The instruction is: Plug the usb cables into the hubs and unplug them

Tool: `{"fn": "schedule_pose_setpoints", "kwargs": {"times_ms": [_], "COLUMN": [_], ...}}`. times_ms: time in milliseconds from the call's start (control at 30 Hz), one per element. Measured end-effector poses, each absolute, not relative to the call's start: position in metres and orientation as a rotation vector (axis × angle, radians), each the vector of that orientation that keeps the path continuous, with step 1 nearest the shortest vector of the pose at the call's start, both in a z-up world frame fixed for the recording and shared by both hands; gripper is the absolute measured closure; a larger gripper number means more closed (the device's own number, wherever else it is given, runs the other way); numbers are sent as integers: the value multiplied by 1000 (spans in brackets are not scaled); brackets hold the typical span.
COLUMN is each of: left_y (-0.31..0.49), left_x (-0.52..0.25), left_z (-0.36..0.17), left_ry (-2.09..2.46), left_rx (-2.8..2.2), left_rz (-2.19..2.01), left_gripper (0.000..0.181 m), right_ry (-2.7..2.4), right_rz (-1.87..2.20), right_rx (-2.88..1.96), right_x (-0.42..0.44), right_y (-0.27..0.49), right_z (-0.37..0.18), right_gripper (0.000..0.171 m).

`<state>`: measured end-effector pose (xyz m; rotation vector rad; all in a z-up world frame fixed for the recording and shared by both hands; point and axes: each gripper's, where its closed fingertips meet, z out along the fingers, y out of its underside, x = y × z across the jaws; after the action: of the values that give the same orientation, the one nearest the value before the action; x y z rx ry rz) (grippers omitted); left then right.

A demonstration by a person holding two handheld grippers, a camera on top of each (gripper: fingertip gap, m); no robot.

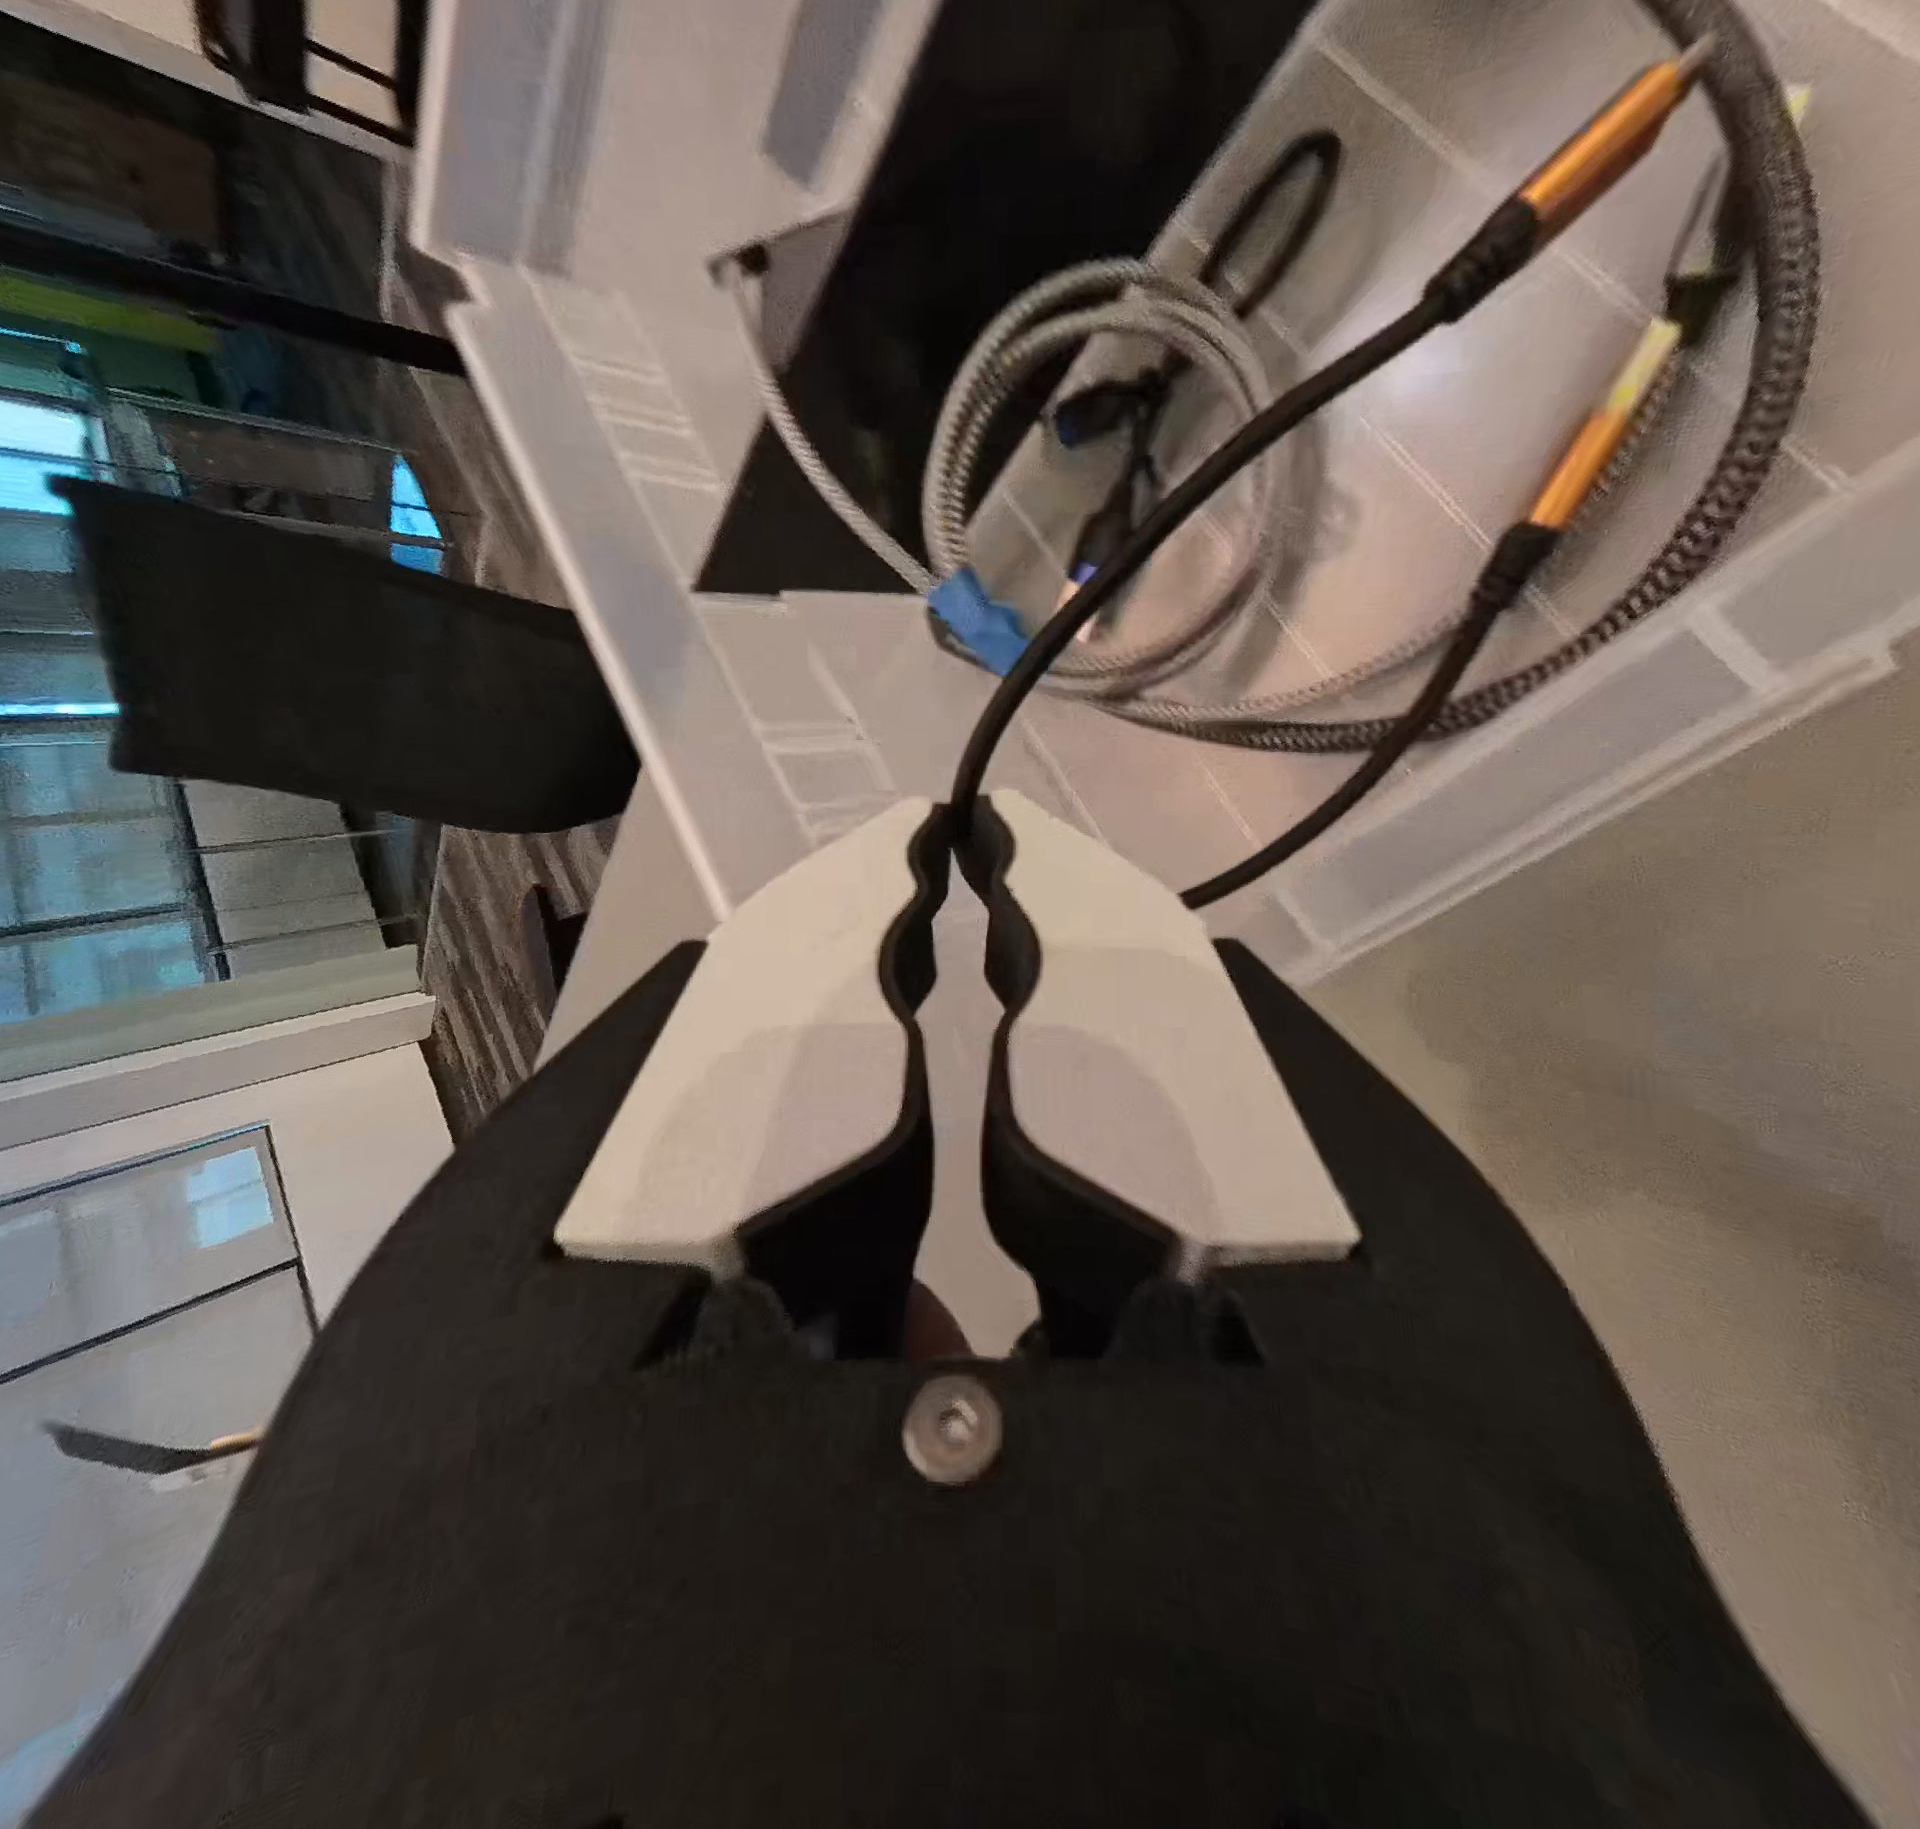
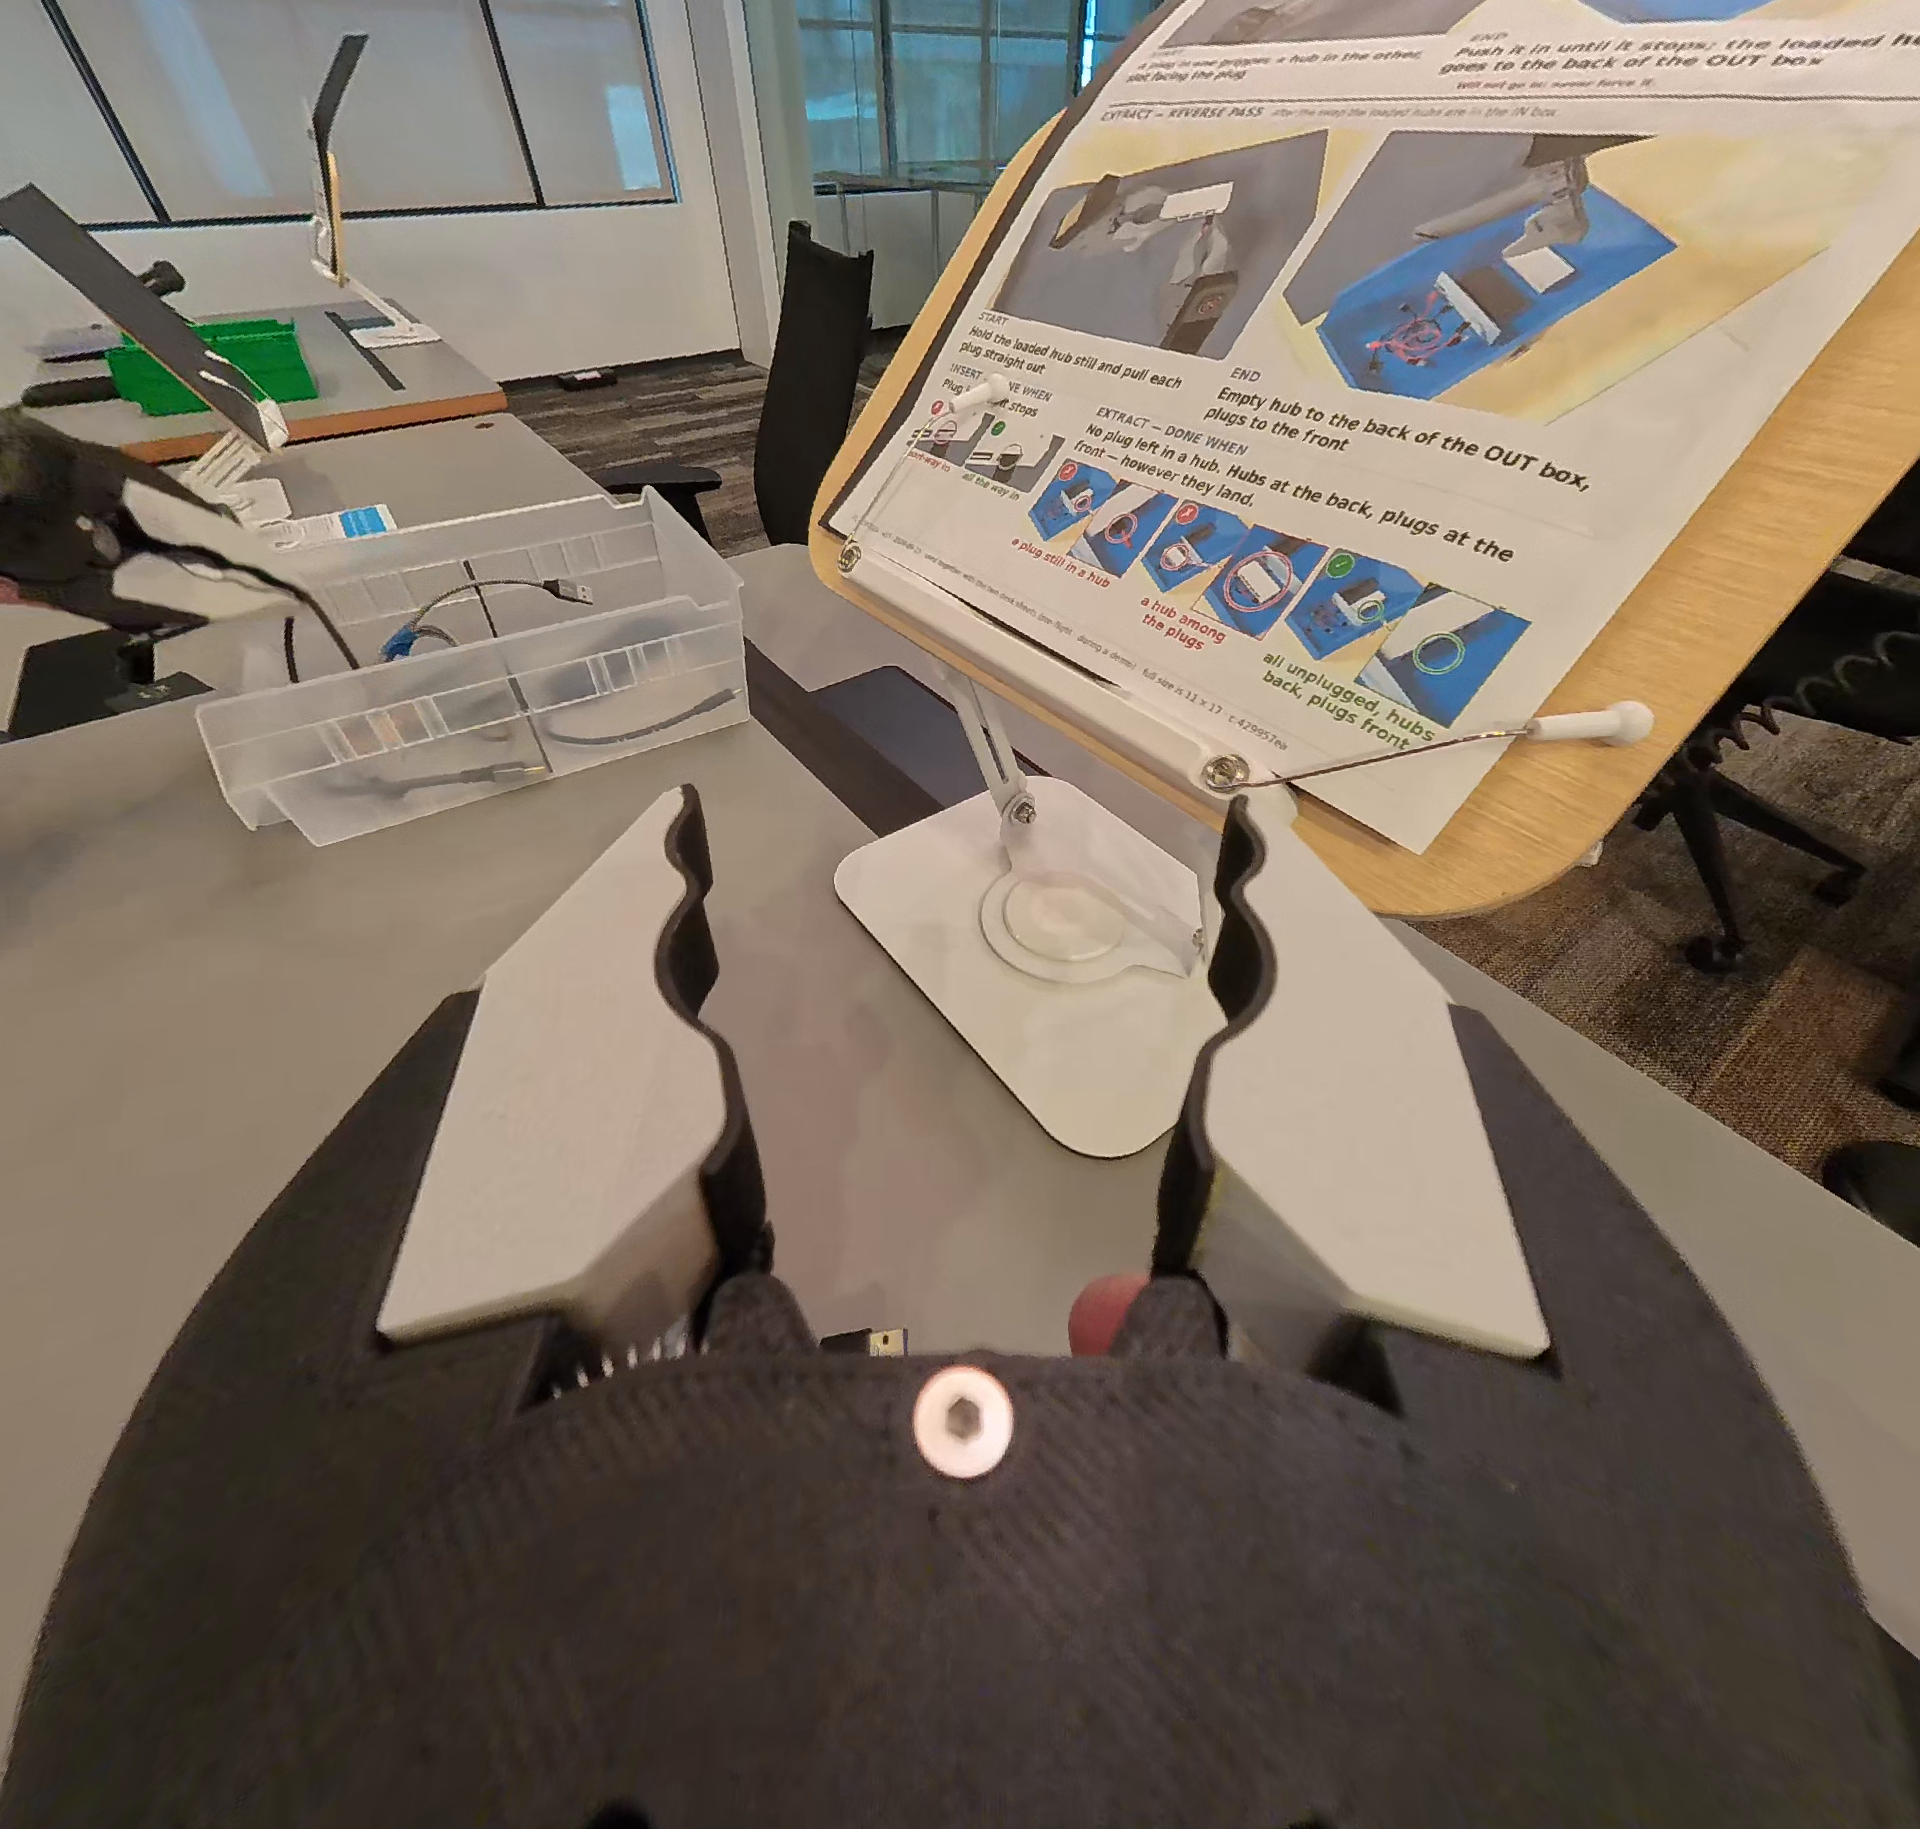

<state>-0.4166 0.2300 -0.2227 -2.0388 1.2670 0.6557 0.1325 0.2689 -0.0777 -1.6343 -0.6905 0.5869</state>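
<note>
Left gripper (image 1: pixel 961 829) pinches thin black cable (image 1: pixel 1195 475) mid-frame, may slip or snag coiled braided cable (image 1: pixel 997 397); right gripper (image 2: pixel 961 880) wide, empty.

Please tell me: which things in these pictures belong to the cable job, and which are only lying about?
For the job:
- left gripper, shut on thin black cable
- right gripper, open, empty
- clear bin with braided cable

Lying about:
- instruction sheet stand
- green bin
- office chair
</note>
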Motion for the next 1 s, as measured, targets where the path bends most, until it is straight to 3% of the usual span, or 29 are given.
{"fn": "schedule_pose_setpoints", "kwargs": {"times_ms": [100,233,367,467,733,833,1000], "left_y": [222,217,214,242,275,278,287], "left_x": [-418,-404,-382,-374,-393,-395,-390], "left_z": [-246,-234,-204,-192,-254,-264,-229], "left_ry": [1413,1377,1319,1178,1131,1149,1092], "left_rx": [-2112,-2221,-2246,-2239,-2462,-2457,-2299], "left_rz": [661,437,138,123,426,483,541], "left_gripper": [173,128,115,126,142,164,173], "right_ry": [-698,-694,-680,-675,-689,-684,-675], "right_rz": [585,585,587,589,584,589,591], "right_rx": [-1631,-1629,-1626,-1626,-1613,-1614,-1614], "right_x": [131,132,138,139,135,137,140], "right_y": [267,267,269,269,266,267,268], "right_z": [-76,-75,-74,-74,-69,-69,-69], "right_gripper": [75,75,75,75,76,76,76]}}
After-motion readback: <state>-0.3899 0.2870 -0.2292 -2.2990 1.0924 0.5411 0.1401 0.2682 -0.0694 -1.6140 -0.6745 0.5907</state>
